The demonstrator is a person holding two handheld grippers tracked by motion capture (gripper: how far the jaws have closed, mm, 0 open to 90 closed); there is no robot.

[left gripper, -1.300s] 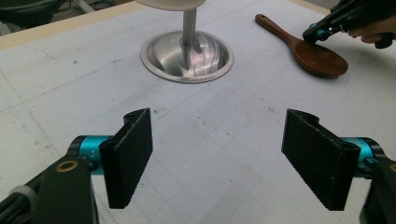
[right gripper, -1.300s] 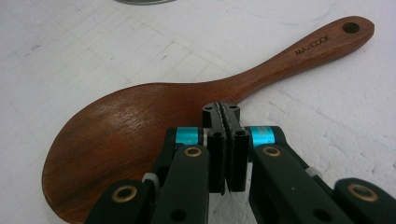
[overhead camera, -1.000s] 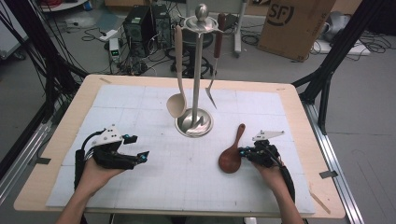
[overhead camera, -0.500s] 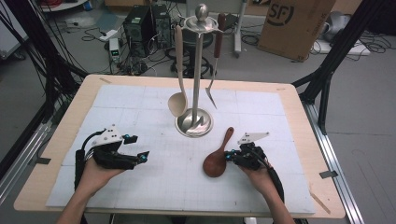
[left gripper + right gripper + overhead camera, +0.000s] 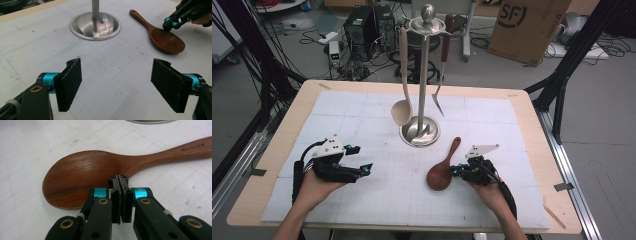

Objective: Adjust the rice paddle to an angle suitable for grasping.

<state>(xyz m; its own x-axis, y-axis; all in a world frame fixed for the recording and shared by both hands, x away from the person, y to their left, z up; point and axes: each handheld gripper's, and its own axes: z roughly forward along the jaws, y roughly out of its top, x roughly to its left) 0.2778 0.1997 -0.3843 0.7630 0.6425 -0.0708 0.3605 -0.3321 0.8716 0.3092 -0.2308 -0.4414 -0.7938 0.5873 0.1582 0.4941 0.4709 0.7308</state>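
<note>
right gripper (image 5: 120, 183) jaws pressed flat together, tips against the rim of the brown wooden spoon (image 5: 443, 167) lying on the white mat (image 5: 362, 120) near the stand base (image 5: 420, 131), left gripper (image 5: 117, 82) jaws gaping over bare mat; nudging step, likely; next, reopening to pinch the handle.

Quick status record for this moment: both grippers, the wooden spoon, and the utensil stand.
left gripper: open, nothing between its jaws, low over the mat
right gripper: shut, tips against the rim of the wooden spoon's bowl, nothing held
wooden spoon: lying flat on the mat, handle pointing toward the stand
stand: upright, pale spoon and a fork hanging
</note>
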